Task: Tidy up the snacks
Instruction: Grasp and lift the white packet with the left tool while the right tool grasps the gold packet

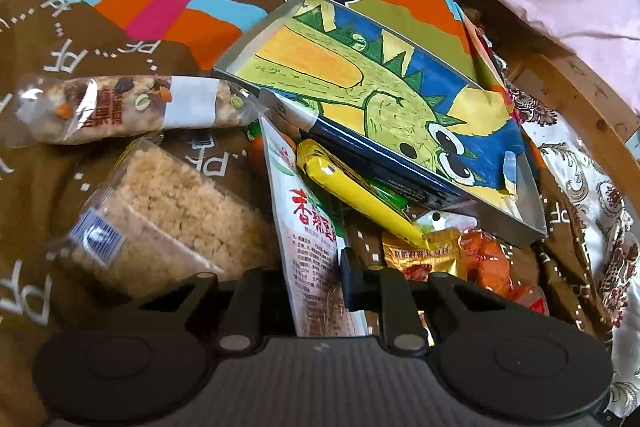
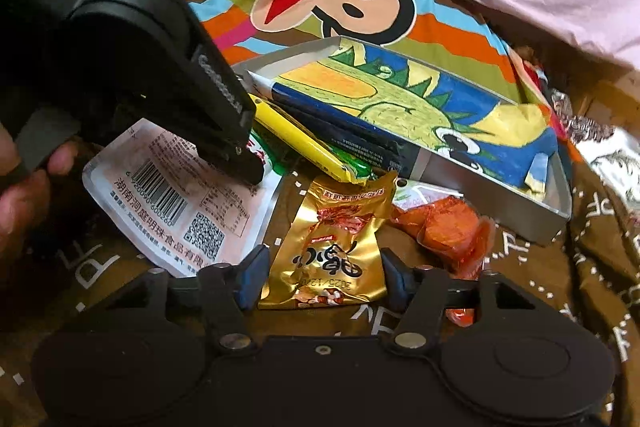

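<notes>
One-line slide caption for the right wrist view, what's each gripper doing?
Left gripper pinches the white snack pouch; the right gripper straddles a gold packet beside the dinosaur tray.

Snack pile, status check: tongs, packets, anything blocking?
Left tongs shut on white pouch. Right tongs open around gold packet. Yellow bar leans over tin's edge.

A white snack pouch lay at left. A crumpled gold packet sat centre, orange sausages beside it.
</notes>
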`<control>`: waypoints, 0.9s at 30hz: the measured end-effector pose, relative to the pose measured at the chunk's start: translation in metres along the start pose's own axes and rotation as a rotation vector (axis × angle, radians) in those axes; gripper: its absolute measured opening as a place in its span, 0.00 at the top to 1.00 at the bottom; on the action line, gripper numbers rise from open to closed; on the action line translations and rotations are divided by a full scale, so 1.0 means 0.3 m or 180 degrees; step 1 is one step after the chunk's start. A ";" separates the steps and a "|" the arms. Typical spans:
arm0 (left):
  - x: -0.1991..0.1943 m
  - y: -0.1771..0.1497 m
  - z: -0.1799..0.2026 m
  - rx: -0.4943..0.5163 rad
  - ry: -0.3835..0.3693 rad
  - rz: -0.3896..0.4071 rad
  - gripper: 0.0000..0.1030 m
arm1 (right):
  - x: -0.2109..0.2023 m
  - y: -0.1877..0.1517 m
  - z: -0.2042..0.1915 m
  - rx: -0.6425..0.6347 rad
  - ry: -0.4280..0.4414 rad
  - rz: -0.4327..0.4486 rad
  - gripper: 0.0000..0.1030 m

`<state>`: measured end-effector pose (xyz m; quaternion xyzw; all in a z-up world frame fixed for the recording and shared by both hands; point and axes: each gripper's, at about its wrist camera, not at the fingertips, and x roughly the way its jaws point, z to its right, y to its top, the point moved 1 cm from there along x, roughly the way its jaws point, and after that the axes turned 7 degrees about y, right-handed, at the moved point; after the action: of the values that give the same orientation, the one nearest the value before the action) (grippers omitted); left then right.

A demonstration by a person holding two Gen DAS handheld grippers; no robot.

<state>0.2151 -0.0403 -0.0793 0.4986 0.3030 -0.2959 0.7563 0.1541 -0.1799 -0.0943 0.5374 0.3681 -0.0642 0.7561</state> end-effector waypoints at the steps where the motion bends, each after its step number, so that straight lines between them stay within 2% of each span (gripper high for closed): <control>1: -0.015 -0.008 0.009 0.0015 0.0040 -0.0001 0.83 | -0.005 0.000 -0.005 -0.0060 -0.0026 0.0007 0.43; 4: -0.057 -0.028 0.034 0.0080 0.0158 0.0000 0.86 | -0.015 -0.008 -0.039 -0.0397 -0.0191 0.0030 0.44; 7: -0.098 -0.044 0.059 0.0302 0.0258 0.0037 0.88 | -0.023 -0.020 -0.061 -0.0676 -0.0341 0.0042 0.44; 14: -0.148 -0.065 0.089 0.0536 0.0248 0.0011 0.90 | -0.029 -0.049 -0.103 -0.1237 -0.0589 0.0068 0.44; 18: -0.151 -0.069 0.073 0.0368 0.0240 0.0010 0.91 | -0.039 -0.064 -0.126 -0.1622 -0.0798 0.0117 0.44; 21: -0.167 -0.057 0.068 0.0355 0.0200 0.0097 0.91 | -0.039 -0.066 -0.127 -0.1757 -0.0938 0.0150 0.44; 27: -0.202 -0.021 0.064 0.0259 0.0000 0.0285 0.91 | -0.060 -0.055 -0.124 -0.1886 -0.1036 0.0272 0.44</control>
<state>0.1746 -0.0515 -0.0313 0.5420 0.2681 -0.2739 0.7479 0.1149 -0.1602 -0.1014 0.2920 0.2224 -0.0077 0.9302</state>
